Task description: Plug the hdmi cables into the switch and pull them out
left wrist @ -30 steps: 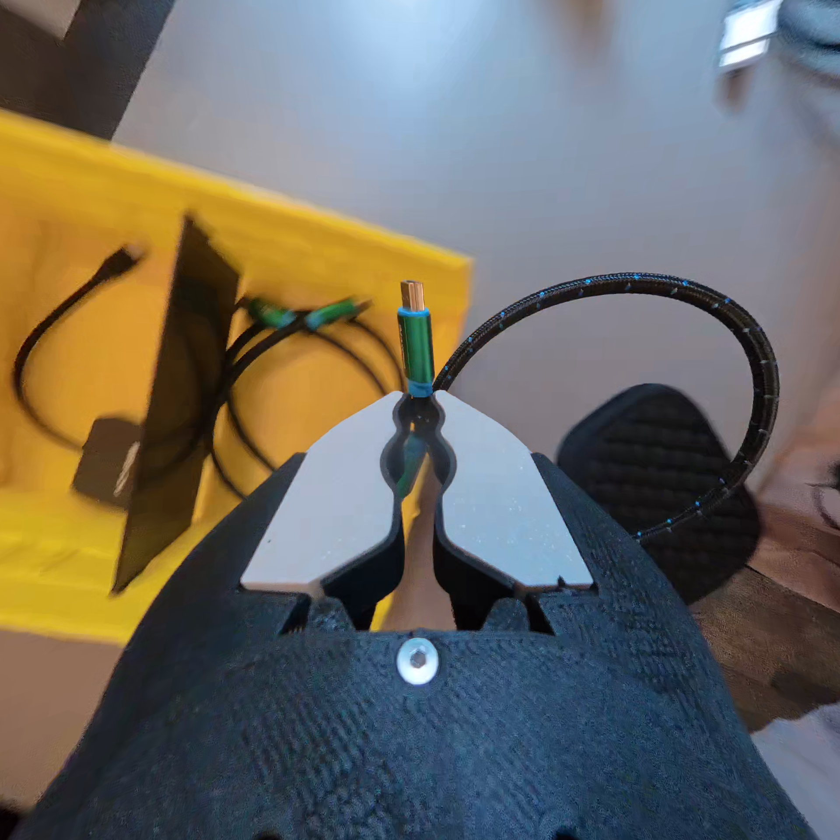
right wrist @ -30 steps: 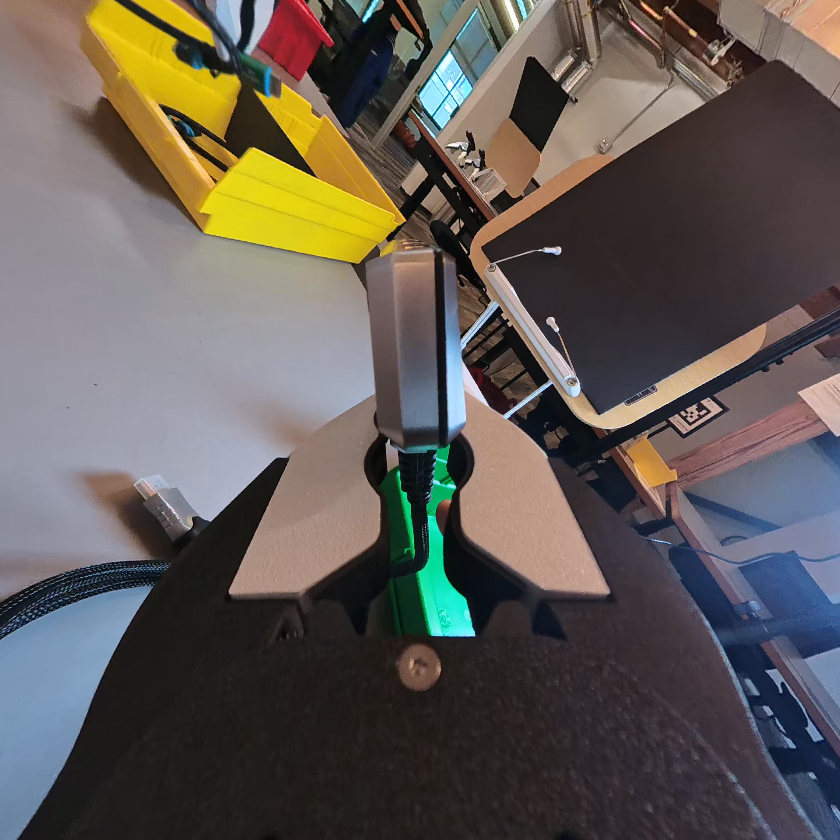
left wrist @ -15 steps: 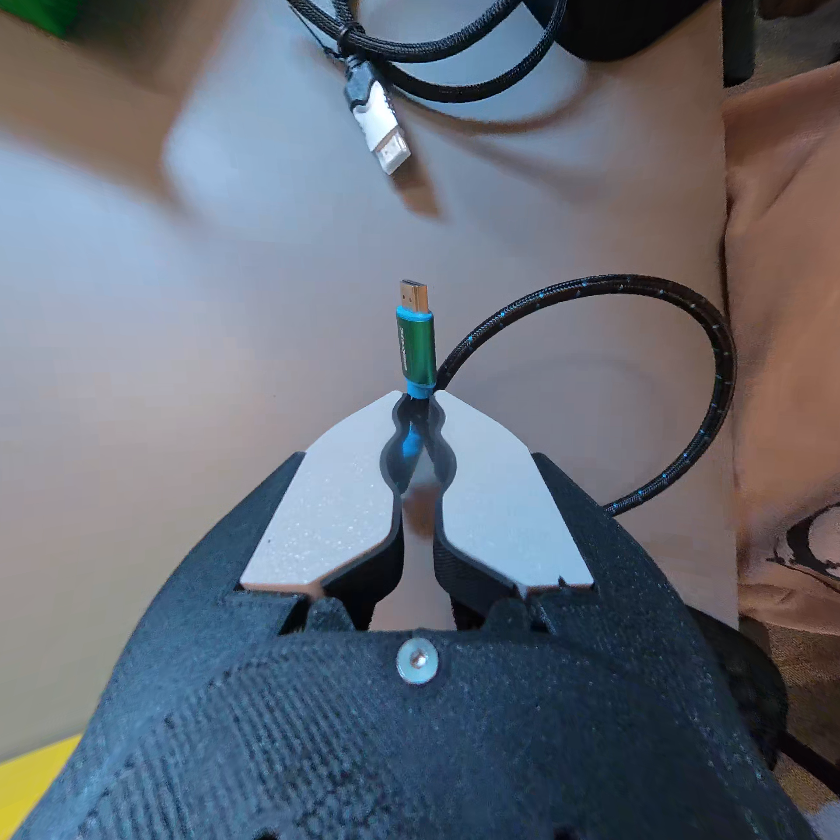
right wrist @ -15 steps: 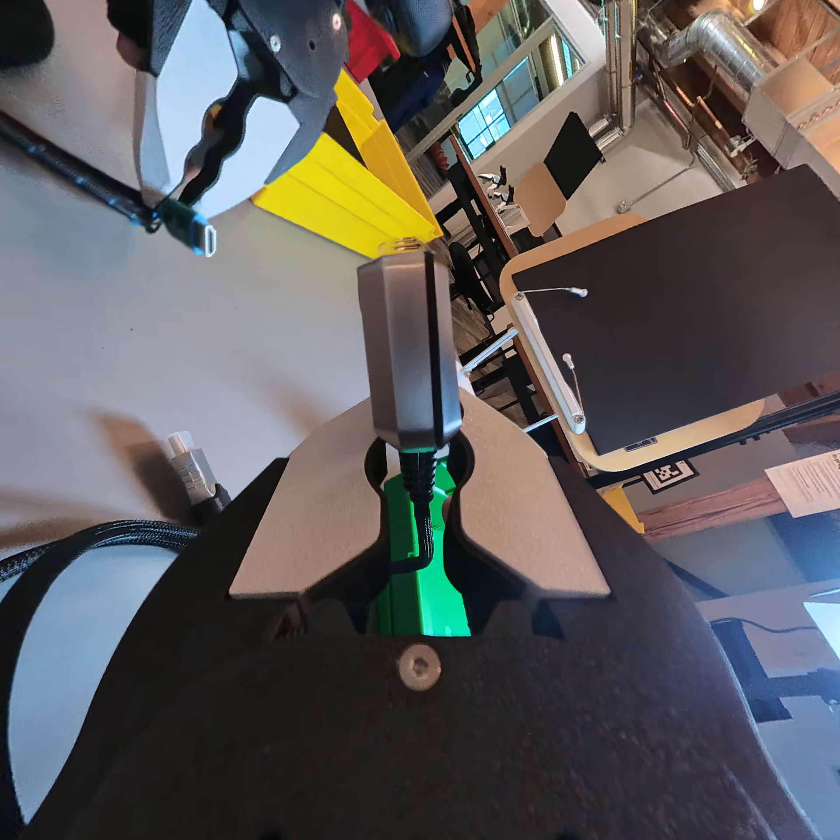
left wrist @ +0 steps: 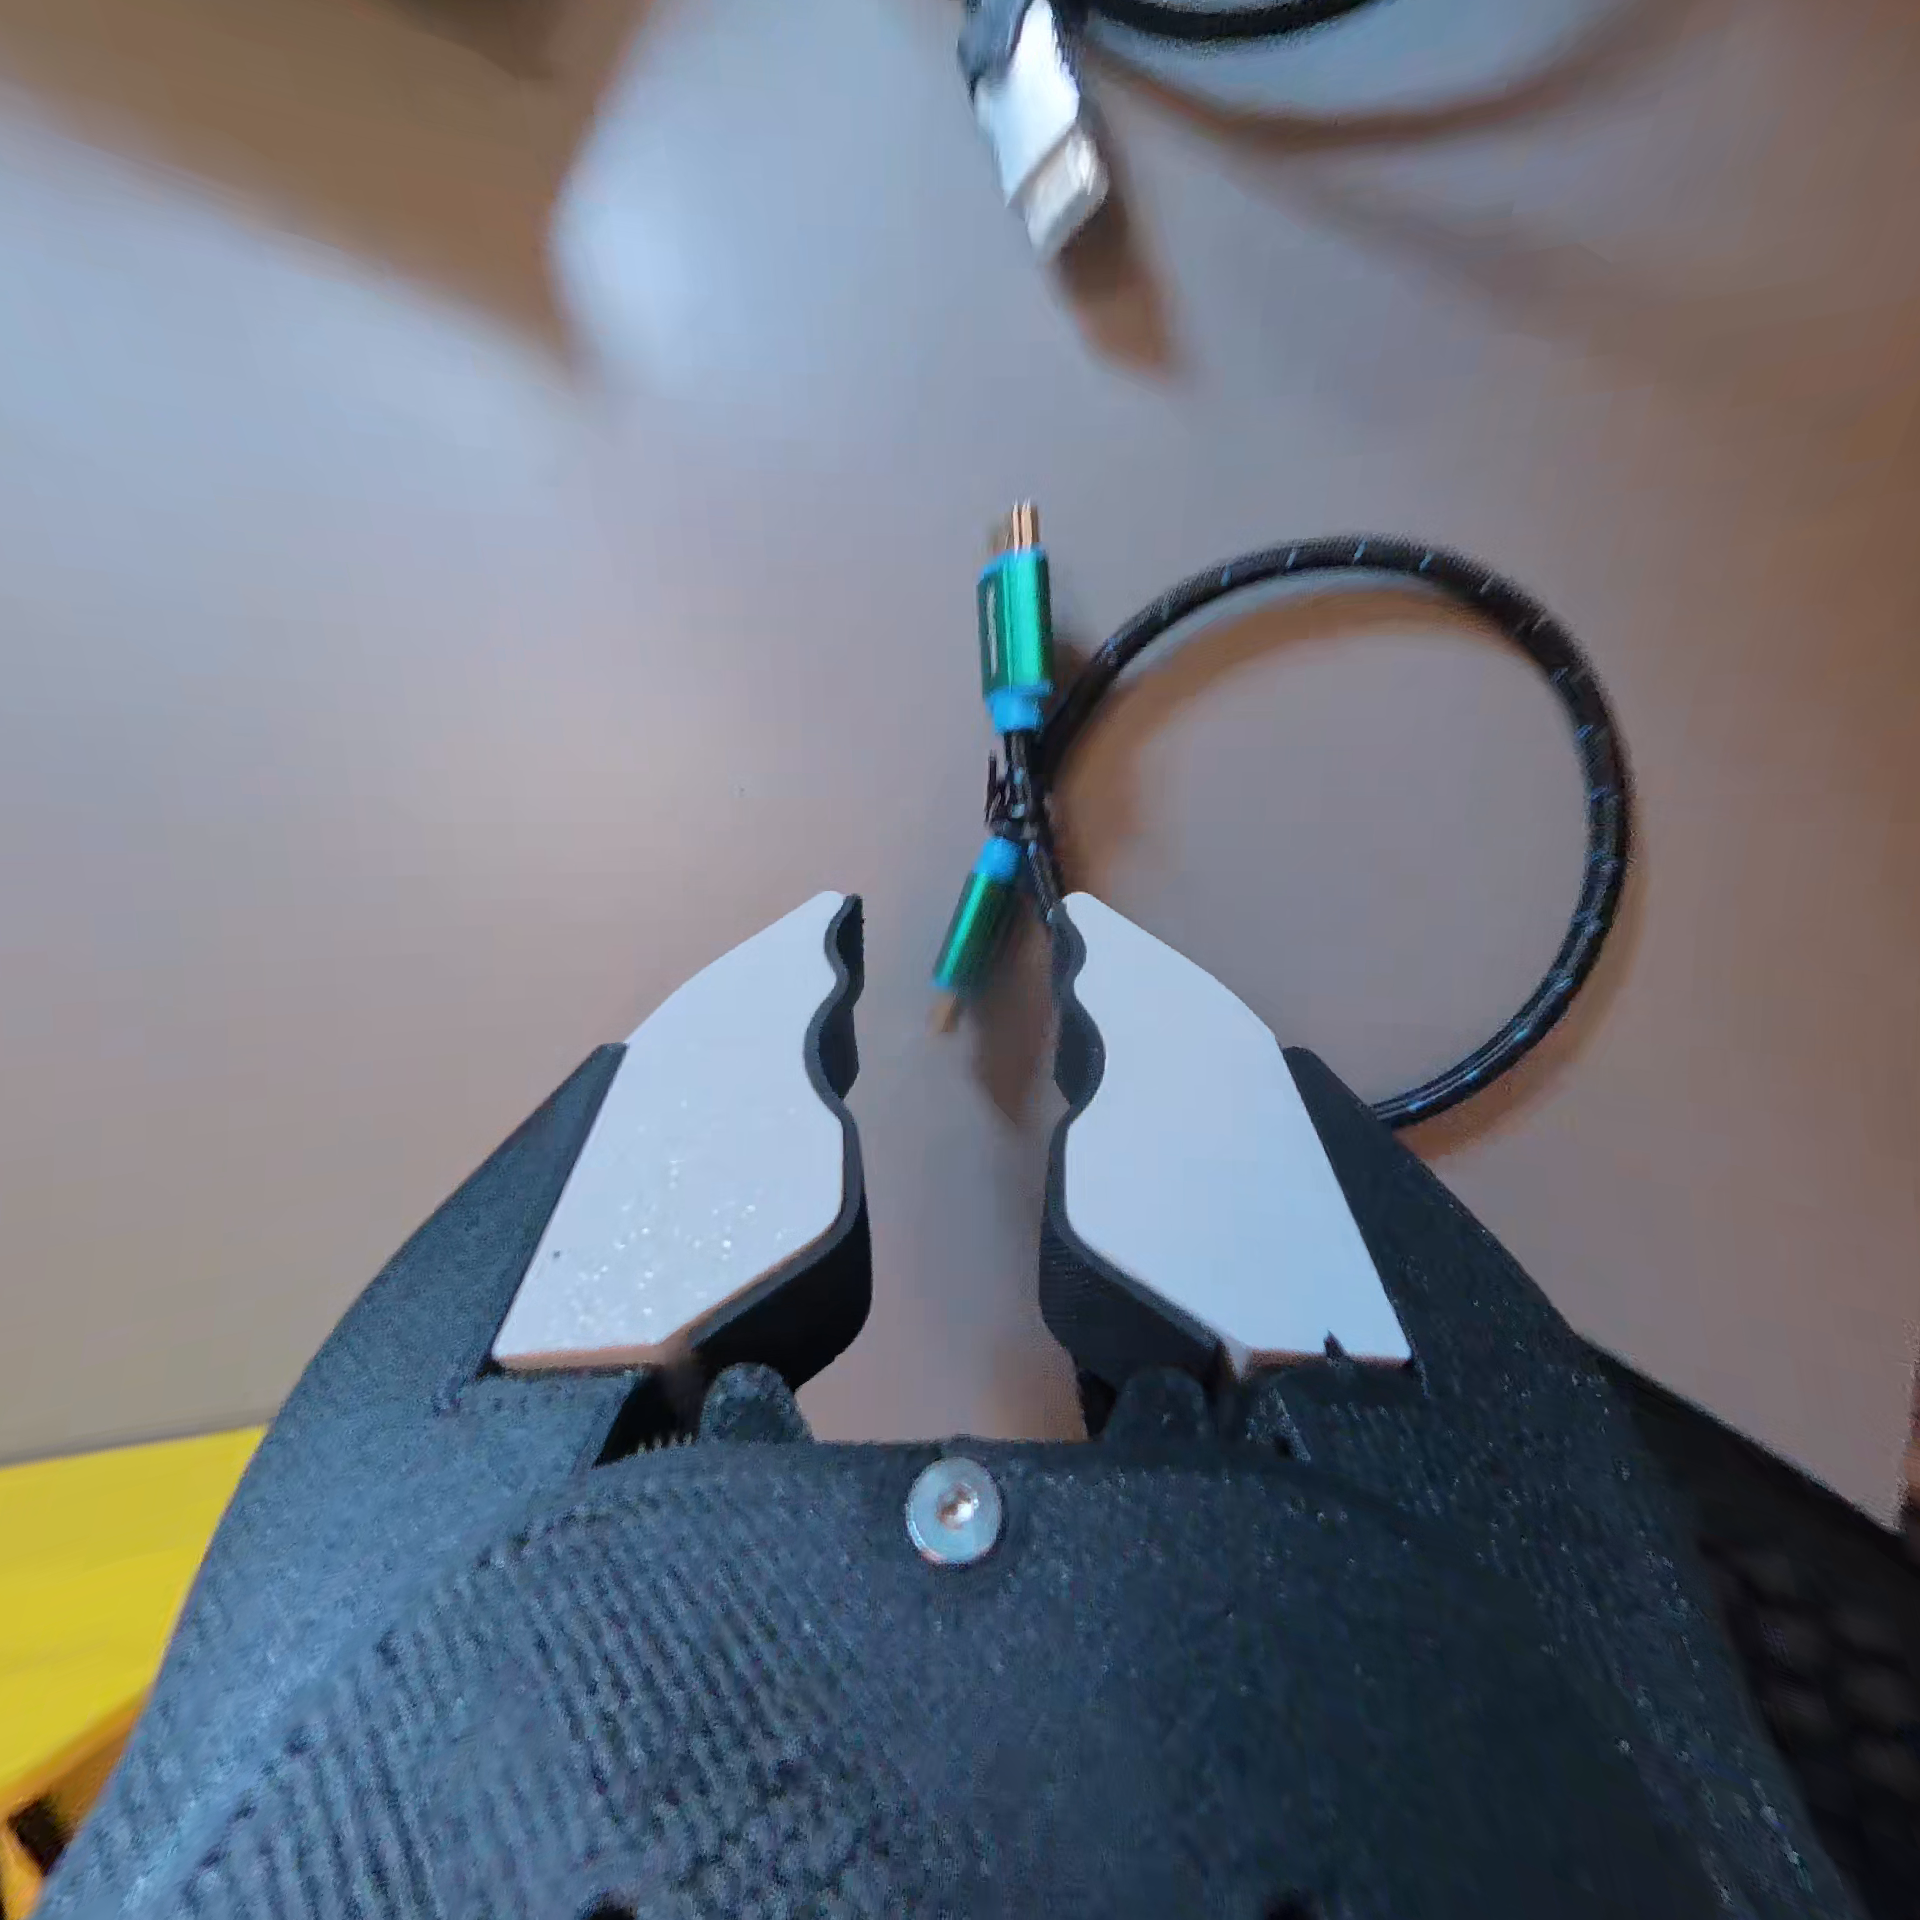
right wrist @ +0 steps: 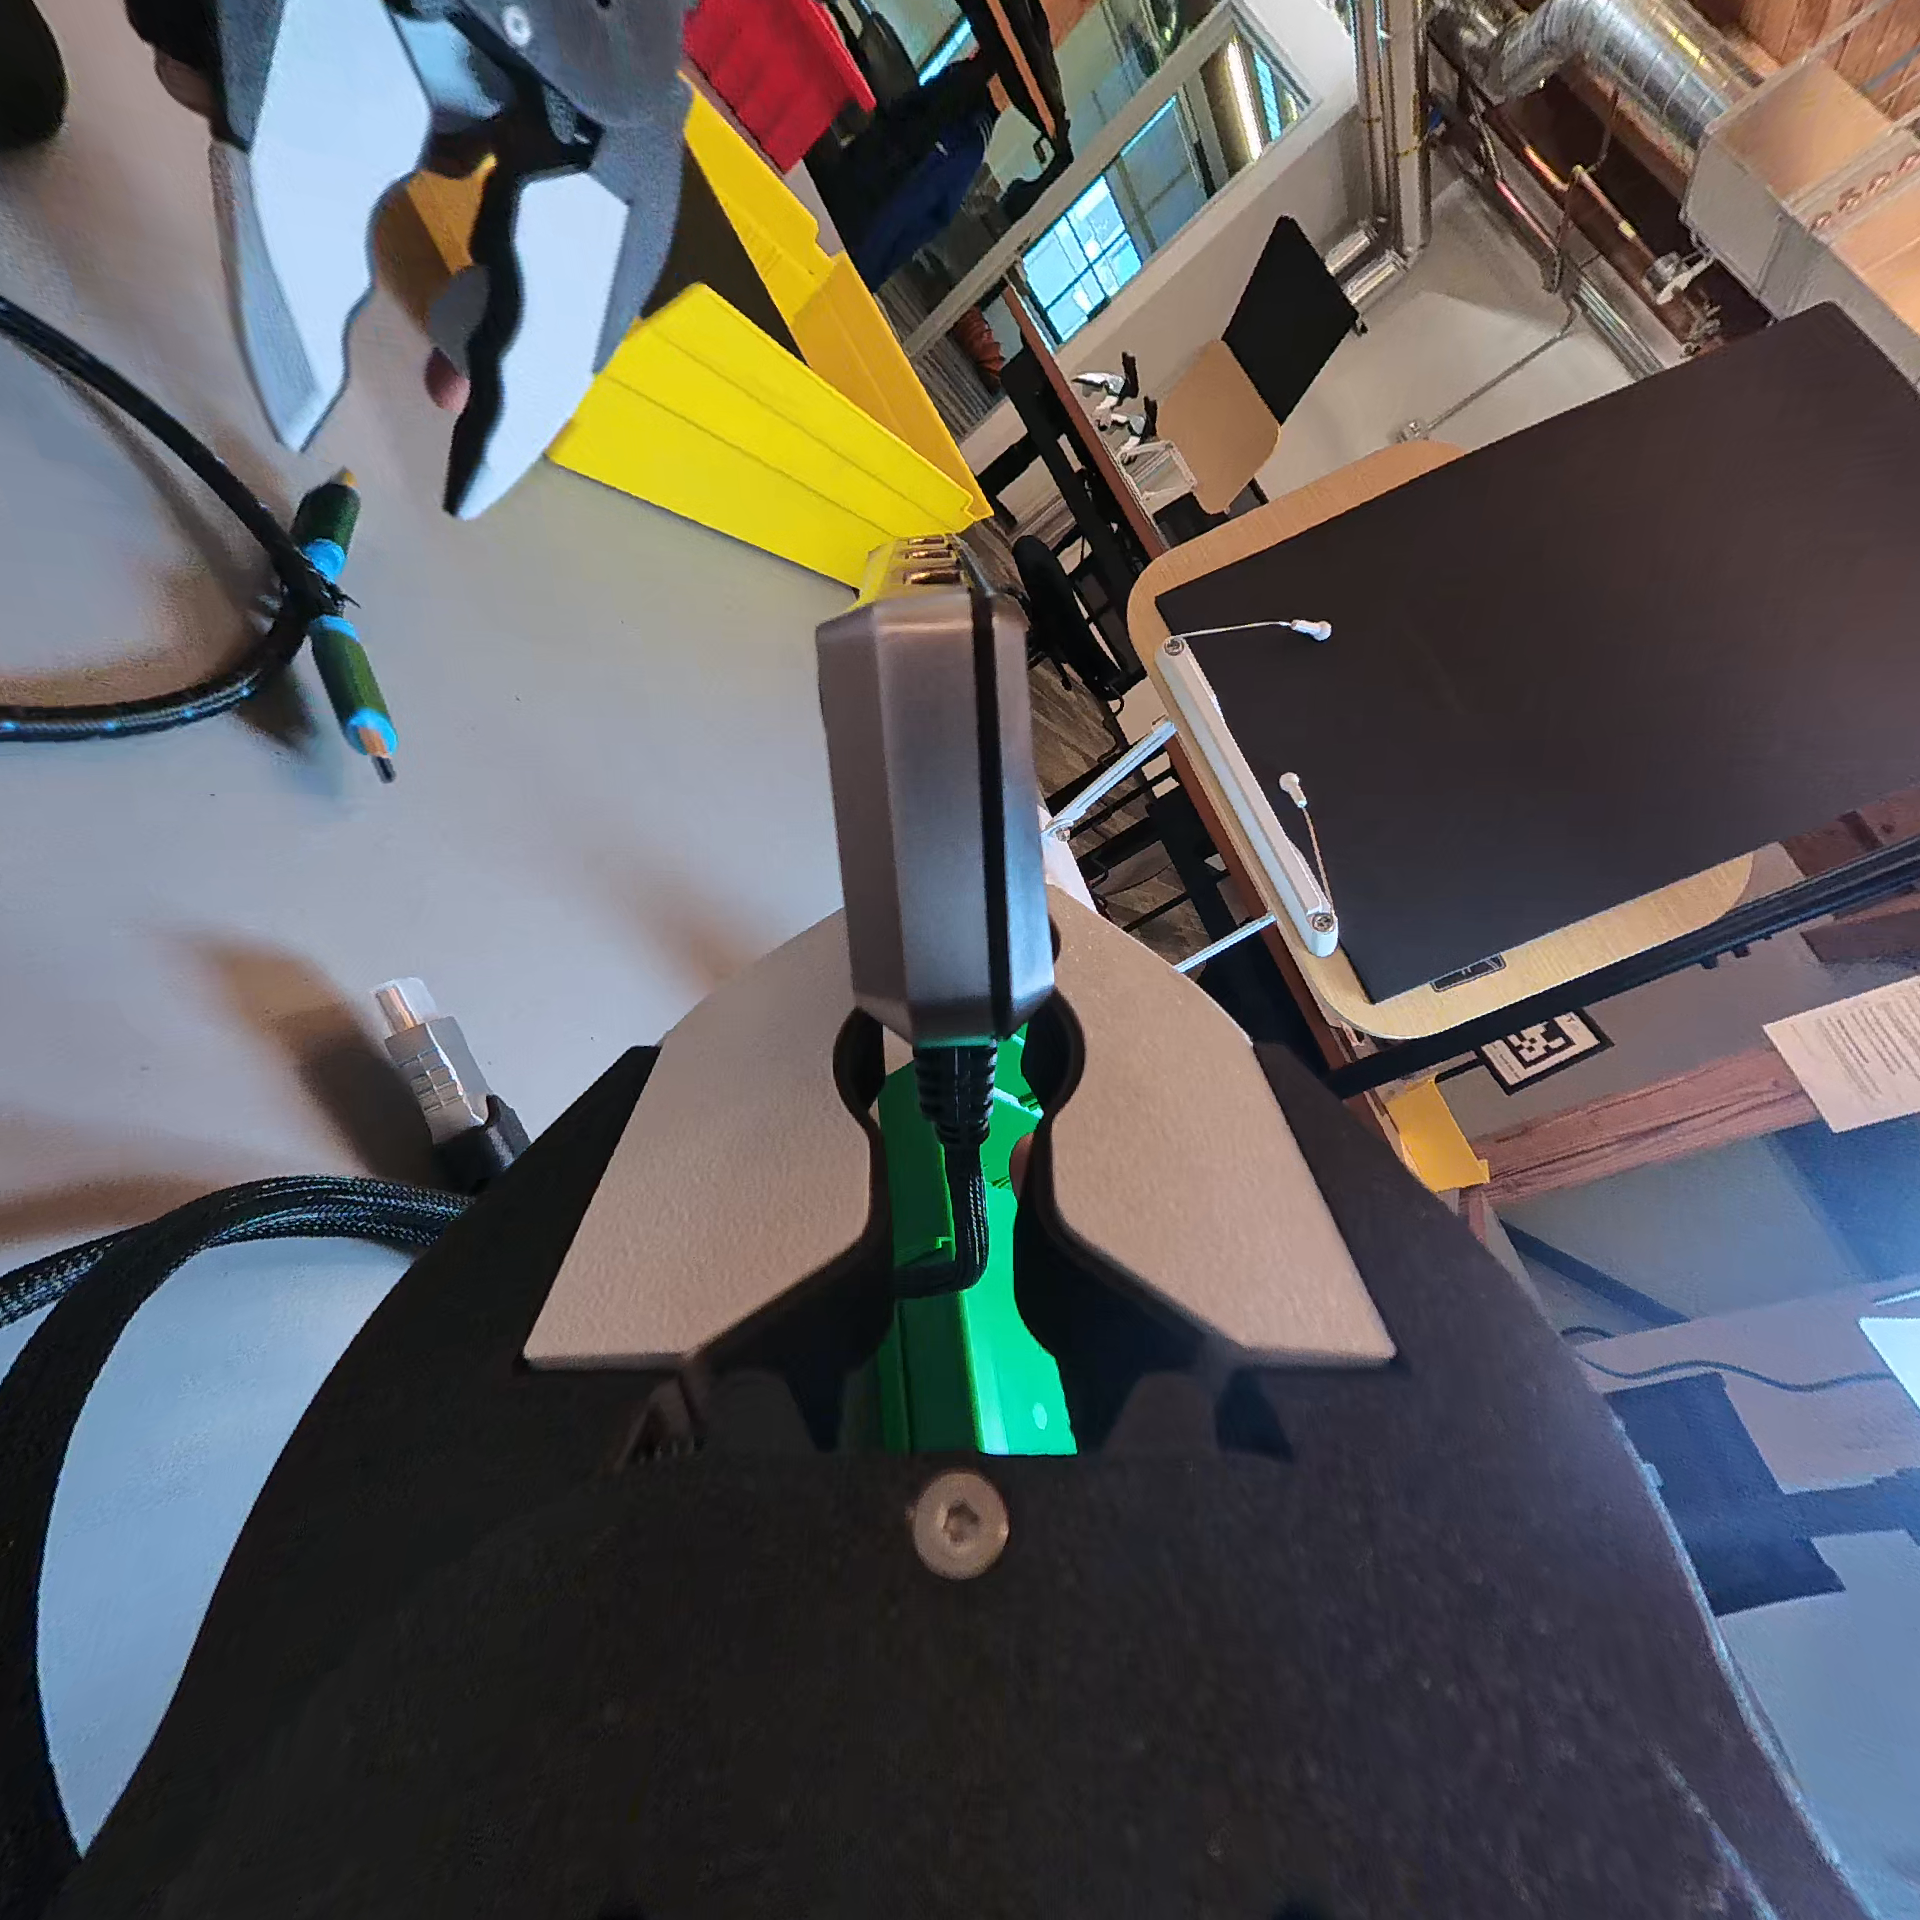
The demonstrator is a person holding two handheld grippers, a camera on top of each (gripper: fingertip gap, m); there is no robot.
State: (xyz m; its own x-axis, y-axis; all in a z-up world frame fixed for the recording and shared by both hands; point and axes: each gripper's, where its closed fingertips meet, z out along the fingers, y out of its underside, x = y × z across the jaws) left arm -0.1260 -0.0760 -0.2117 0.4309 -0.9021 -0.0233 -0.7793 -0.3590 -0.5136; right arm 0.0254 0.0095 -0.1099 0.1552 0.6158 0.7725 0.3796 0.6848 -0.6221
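My left gripper [left wrist: 956, 920] is open and empty above the grey table. Just beyond its fingertips lies a short black braided HDMI cable [left wrist: 1538, 748] in a loop, tied so that its two green plugs point opposite ways: one plug [left wrist: 1013, 634] away from me, the other [left wrist: 971, 935] toward me between the fingertips. My right gripper [right wrist: 951, 971] is shut on the dark grey switch [right wrist: 930, 800], held upright with its ports on top. In the right wrist view the left gripper [right wrist: 416, 312] hovers over the same cable [right wrist: 343, 644].
A second, thicker black cable with a silver plug [left wrist: 1044, 166] lies farther on the table; it also shows in the right wrist view [right wrist: 431, 1070]. A yellow bin [right wrist: 748, 416] stands behind the left gripper. A green part [right wrist: 966, 1351] shows between the right fingers. My right fingertips sit around 20 cm from my left ones.
My left gripper has opened and let go of the green-plug cable, which now lies on the table. It has also drawn closer to the silver plug. My right gripper still holds the switch.
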